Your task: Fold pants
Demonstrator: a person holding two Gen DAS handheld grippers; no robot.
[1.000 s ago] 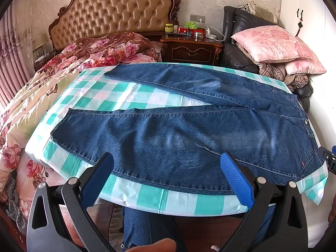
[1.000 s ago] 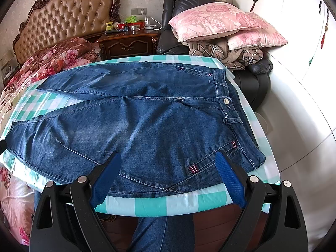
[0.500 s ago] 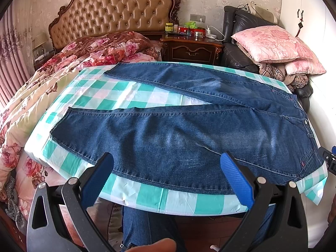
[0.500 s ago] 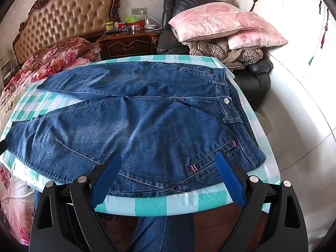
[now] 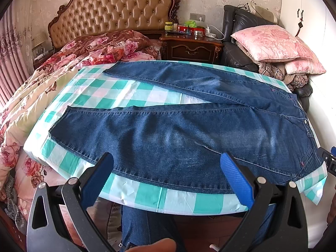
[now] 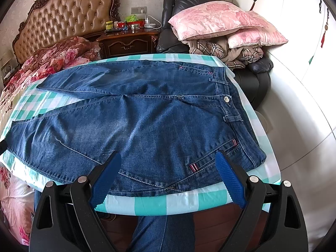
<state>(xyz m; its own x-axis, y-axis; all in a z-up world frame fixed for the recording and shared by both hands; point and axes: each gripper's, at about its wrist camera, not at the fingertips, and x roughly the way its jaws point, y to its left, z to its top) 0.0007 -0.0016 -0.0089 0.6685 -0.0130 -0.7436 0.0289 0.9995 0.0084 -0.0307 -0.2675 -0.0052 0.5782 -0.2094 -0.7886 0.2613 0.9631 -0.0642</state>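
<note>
A pair of dark blue jeans (image 5: 189,130) lies flat and unfolded on a table with a green-and-white checked cloth (image 5: 109,96). The legs spread apart toward the left, the waistband with its button (image 6: 226,98) is at the right. My left gripper (image 5: 167,168) is open and empty, hovering above the near leg at the table's front edge. My right gripper (image 6: 168,166) is open and empty above the near hip and pocket of the jeans (image 6: 147,126), close to the front edge of the cloth (image 6: 159,203).
A bed with a floral quilt (image 5: 63,67) and tufted headboard stands left of the table. A dark nightstand (image 5: 191,48) with small items stands behind. A black armchair with pink pillows (image 6: 220,21) is at the back right. A white wall (image 6: 298,105) runs along the right.
</note>
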